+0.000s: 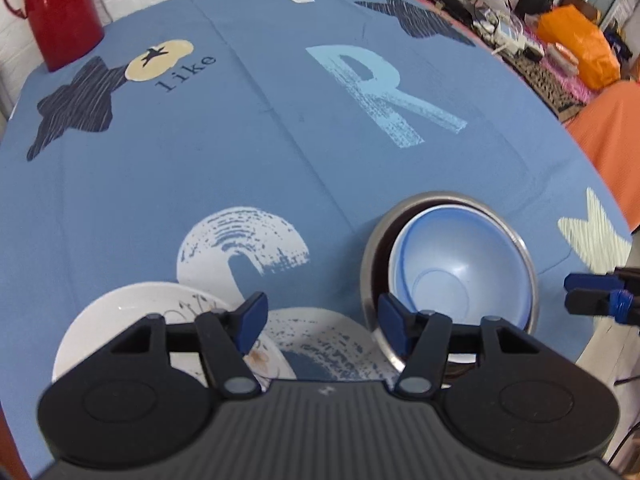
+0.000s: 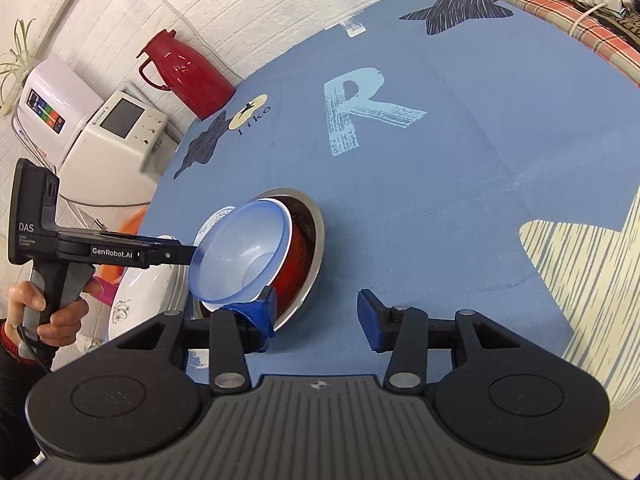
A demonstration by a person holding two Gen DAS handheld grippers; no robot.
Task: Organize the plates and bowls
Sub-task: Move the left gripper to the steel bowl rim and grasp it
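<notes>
A blue plastic bowl (image 2: 244, 254) sits tilted inside a steel bowl (image 2: 310, 216) on the blue tablecloth (image 1: 248, 152), with a red and a white bowl apparently nested between them. A white plate (image 1: 120, 320) with a small drawing lies just to the left of the stack.

The left gripper (image 1: 318, 322) has its jaws spread apart and holds nothing, hovering between the plate and the stack. The right gripper (image 2: 316, 314) is likewise released and empty, its left finger close to the blue bowl's rim.

The plastic bowl is probably light and a little flexible, so a pinch on its raised rim should lift it. The steel bowl looks rigid and slippery. The plate looks breakable and lies flat, so its edge is the only hold.
</notes>
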